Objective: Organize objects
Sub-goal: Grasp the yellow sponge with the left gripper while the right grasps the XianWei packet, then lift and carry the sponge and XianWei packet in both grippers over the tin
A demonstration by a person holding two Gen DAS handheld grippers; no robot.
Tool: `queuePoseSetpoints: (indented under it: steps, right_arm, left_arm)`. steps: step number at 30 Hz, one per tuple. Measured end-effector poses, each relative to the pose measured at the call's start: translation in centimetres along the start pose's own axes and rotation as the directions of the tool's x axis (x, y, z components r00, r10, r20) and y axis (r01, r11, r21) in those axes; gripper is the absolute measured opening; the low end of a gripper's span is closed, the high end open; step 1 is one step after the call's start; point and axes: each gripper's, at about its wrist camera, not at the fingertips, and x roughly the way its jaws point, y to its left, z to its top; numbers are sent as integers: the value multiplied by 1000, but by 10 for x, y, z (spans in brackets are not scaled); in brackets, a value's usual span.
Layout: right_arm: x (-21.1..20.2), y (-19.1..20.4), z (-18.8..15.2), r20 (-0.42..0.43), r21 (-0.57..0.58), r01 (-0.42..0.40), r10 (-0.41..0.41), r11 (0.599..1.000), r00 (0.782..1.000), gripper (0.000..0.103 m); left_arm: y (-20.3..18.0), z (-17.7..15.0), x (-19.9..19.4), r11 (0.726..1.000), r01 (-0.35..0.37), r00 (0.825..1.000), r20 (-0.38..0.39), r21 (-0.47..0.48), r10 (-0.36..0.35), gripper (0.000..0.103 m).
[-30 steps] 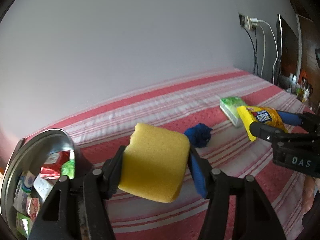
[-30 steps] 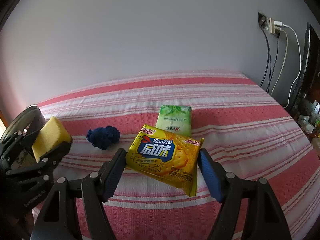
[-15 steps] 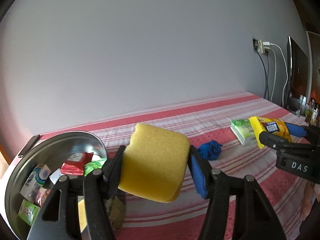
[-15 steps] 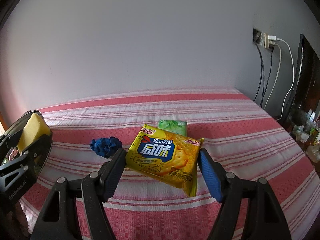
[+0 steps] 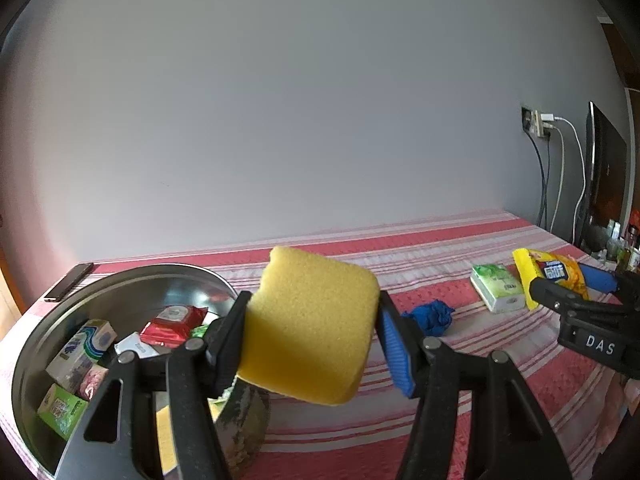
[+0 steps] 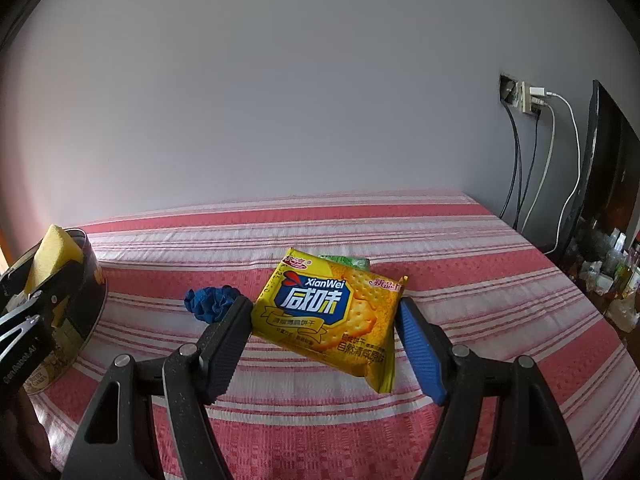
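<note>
while the left gripper [image 5: 310, 334] clamps a yellow sponge [image 5: 310, 330] between its black and blue pads, it holds that sponge in the air just beside the near rim of a round metal basin [image 5: 40, 344]. the sponge is squeezed on both flat sides and tilts a little. inside the basin lie small packets: a red one [image 5: 174, 320], a green one [image 5: 60, 410], a white and blue tissue pack [image 5: 82, 348], and others too crowded to tell apart. a dark phone [image 5: 68, 282] lies on the red and white striped cloth [image 6: 460, 280] behind the basin. the right gripper [image 6: 324, 336] stands spread fairly wide and grips a yellow cracker packet [image 6: 328, 312] by its two side edges, lifted clear of the cloth. behind that packet, on the cloth, sits a green tissue pack [image 5: 497, 288], mostly hidden in the right wrist view. a crumpled blue cloth ball [image 6: 210, 302] lies on the stripes between the two grippers, apart from both.
</note>
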Motion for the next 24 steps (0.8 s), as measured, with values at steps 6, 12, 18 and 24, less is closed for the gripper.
queuePoseSetpoints:
  steps: [6, 12, 18, 24]
  right_arm:
    - [-4, 0, 0, 24, -6, 10, -9, 1000, 1000, 75]
    - [-9, 1, -1, 53, -14, 19, -18, 1000, 998, 75]
    - [-15, 1, -3, 79, -16, 18, -17, 1000, 997, 75]
    - [-18, 1, -2, 98, -18, 20, -18, 1000, 995, 75]
  left_arm:
    - [5, -2, -5, 1000, -7, 1000, 14, -25, 8, 60]
    - [7, -2, -9, 999, -12, 1000, 25, -34, 13, 60]
    - [10, -3, -14, 998, -23, 999, 41, -50, 25, 60]
    - [14, -4, -17, 997, -33, 998, 51, -69, 37, 60]
